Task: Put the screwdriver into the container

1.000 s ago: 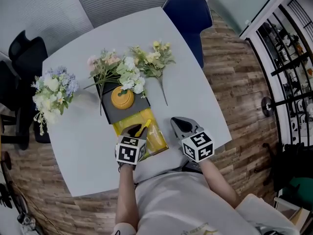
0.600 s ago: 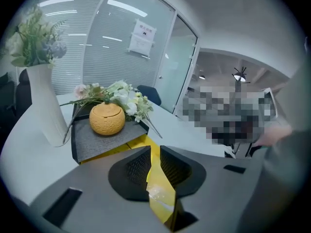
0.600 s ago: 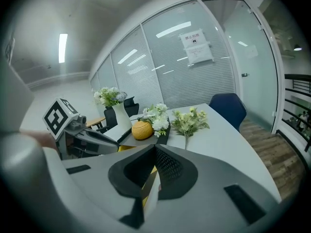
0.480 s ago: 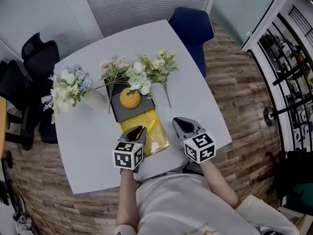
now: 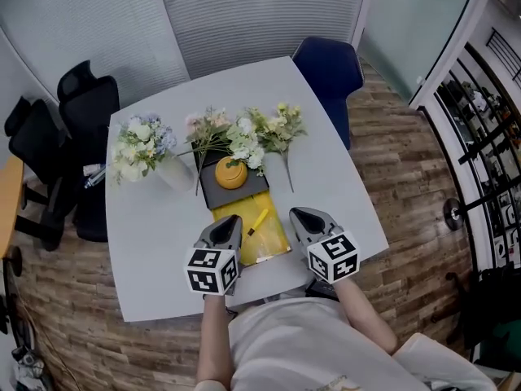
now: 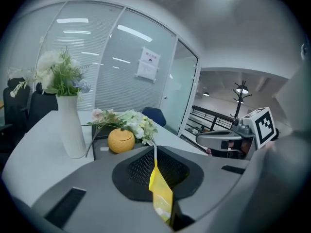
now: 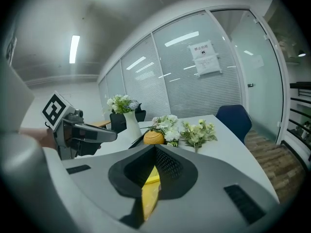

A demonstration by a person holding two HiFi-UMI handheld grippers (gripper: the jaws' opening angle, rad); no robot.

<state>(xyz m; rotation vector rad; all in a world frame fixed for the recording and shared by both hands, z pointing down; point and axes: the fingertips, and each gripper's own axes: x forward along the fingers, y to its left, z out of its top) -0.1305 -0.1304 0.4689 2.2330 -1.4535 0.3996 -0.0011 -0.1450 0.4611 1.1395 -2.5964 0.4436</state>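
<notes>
On a white table (image 5: 146, 243) set between office chairs, the job looks all but finished, and the hazards from here are mostly knocks and jolts. A tall white vase (image 5: 173, 173) of flowers stands at the left, well apart from the work. It is top-heavy by the look of it, so a wide swing of the left arm could tip it. Loose flower sprays (image 5: 244, 135) lie across the far end of a dark tray (image 5: 213, 198), which also carries an orange pumpkin-shaped pot (image 5: 230, 173). A jaw reaching that far could catch the stems and drag them.

Just nearer the person, touching the dark tray, sits the yellow container (image 5: 278, 236), close to the table's near edge. It appears shallow, so a nudge could slide it toward the edge. The left gripper (image 5: 229, 221) hovers at its left rim and the right gripper (image 5: 301, 215) just beside its right rim. Both have their jaws drawn together on nothing, with only a yellow sliver showing between them. The yellow screwdriver (image 5: 259, 221) lies slantwise inside the container, free of both grippers. A bump from the left one could likely roll it out.
</notes>
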